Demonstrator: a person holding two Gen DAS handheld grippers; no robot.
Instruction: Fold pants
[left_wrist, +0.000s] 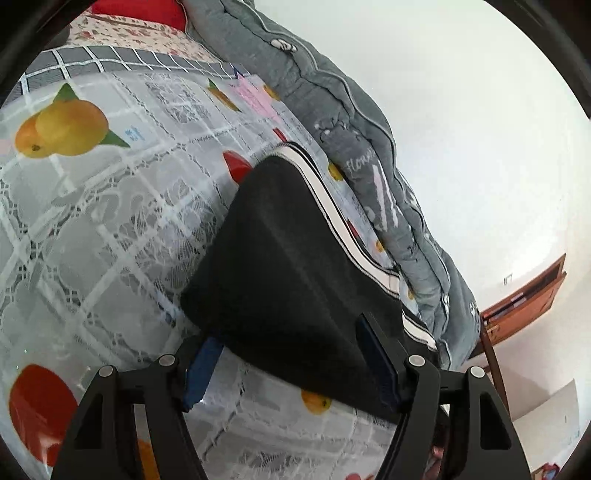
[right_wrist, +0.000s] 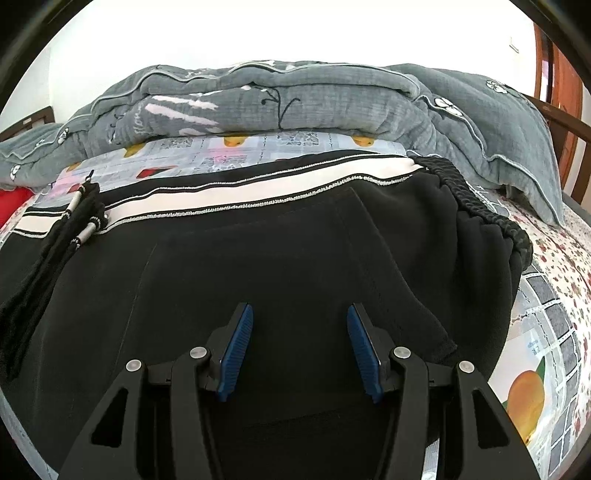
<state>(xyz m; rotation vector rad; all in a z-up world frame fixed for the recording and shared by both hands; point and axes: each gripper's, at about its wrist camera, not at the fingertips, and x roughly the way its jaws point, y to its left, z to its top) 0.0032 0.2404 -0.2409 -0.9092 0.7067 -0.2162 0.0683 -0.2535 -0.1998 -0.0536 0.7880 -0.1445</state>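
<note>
Black pants (left_wrist: 288, 240) with a white side stripe (left_wrist: 332, 199) lie folded on a fruit-printed lace cloth (left_wrist: 110, 221). My left gripper (left_wrist: 288, 328) is open at their near end. Its left fingertip is tucked behind the fabric's edge and its right pad (left_wrist: 376, 362) lies over the cloth, so the end sits between the jaws with no visible pinch. In the right wrist view the pants (right_wrist: 295, 240) fill the middle, elastic waistband (right_wrist: 480, 206) at right, drawstrings (right_wrist: 81, 221) at left. My right gripper (right_wrist: 299, 306) hovers open over the black fabric, holding nothing.
A bunched grey quilt (right_wrist: 295, 103) runs along the far side of the pants, and the quilt (left_wrist: 351, 129) also borders them in the left wrist view. A floral sheet (right_wrist: 554, 258) shows at right. Wooden bed frame (right_wrist: 569, 129) and wooden furniture (left_wrist: 524, 299) stand beyond.
</note>
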